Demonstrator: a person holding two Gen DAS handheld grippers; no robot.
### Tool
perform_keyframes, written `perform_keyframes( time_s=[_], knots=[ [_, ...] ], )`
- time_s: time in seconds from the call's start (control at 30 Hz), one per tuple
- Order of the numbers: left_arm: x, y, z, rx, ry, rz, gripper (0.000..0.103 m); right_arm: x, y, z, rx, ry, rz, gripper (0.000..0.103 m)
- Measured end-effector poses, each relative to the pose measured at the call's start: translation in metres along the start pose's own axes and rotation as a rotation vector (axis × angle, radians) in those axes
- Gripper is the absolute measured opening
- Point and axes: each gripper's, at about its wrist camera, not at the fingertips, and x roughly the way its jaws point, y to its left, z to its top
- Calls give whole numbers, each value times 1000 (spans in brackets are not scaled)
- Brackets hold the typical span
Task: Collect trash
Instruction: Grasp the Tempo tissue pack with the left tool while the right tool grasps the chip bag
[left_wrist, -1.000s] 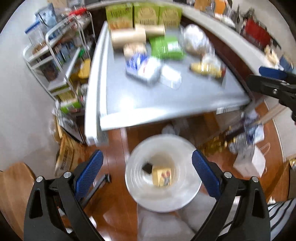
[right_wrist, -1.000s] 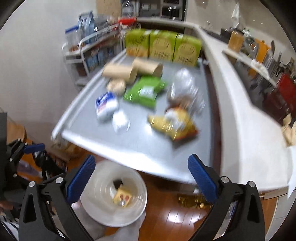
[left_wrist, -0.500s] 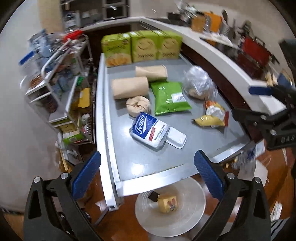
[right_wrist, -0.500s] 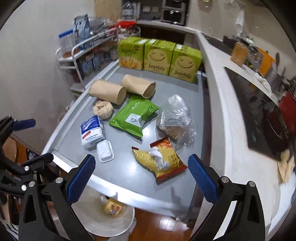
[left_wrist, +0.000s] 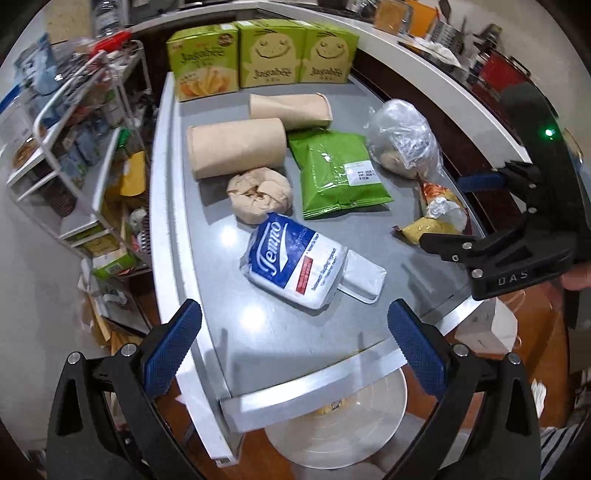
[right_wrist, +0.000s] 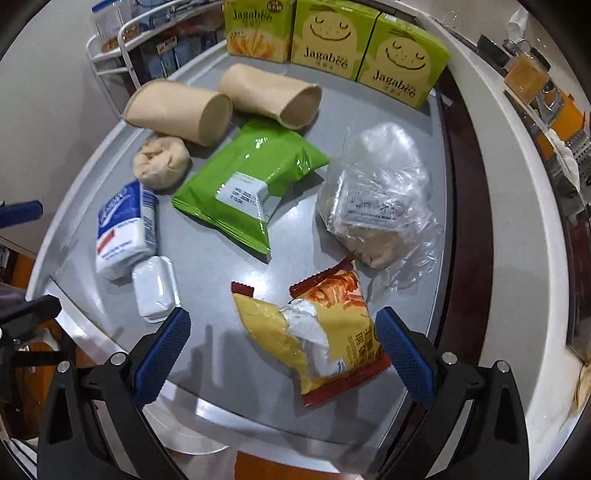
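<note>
On the grey table (left_wrist: 229, 317) lie a torn yellow-and-red snack bag (right_wrist: 317, 332), a blue-and-white tissue pack (left_wrist: 295, 262), a small white tub (left_wrist: 364, 277), a green pouch (left_wrist: 340, 173), a clear plastic bag (right_wrist: 380, 206), a crumpled brown paper ball (left_wrist: 258, 195) and two brown paper rolls (left_wrist: 236, 151). My left gripper (left_wrist: 295, 343) hangs open over the table's near edge, just short of the tissue pack. Directly above the snack bag, my right gripper (right_wrist: 284, 350) stands open, its pads apart from it. A white bin (left_wrist: 340, 435) sits on the floor, half hidden under the table edge.
Three green Jagabee boxes (left_wrist: 273, 55) line the table's far end. A white wire rack (left_wrist: 74, 147) full of goods stands left of the table. A white counter (right_wrist: 509, 206) curves along the right. A paper bag (left_wrist: 487, 328) rests on the wooden floor.
Both grippers have swung from above the floor bin to over the table. The right one has dropped closer to the snack bag. Both stay open.
</note>
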Motion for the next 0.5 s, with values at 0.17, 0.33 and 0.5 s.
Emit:
perform_keyframes(
  time_s=[0.17,0.33,0.5],
  knots=[
    [23,0,13,79,52,-9,101,7,-4,0,-2,31,24,98],
    [44,3,25,92,84,-18,101,16,-14,-2,66,54,72,98],
    [61,6,31,80,96,-77,101,11,-24,-5,168,38,191,98]
  ],
)
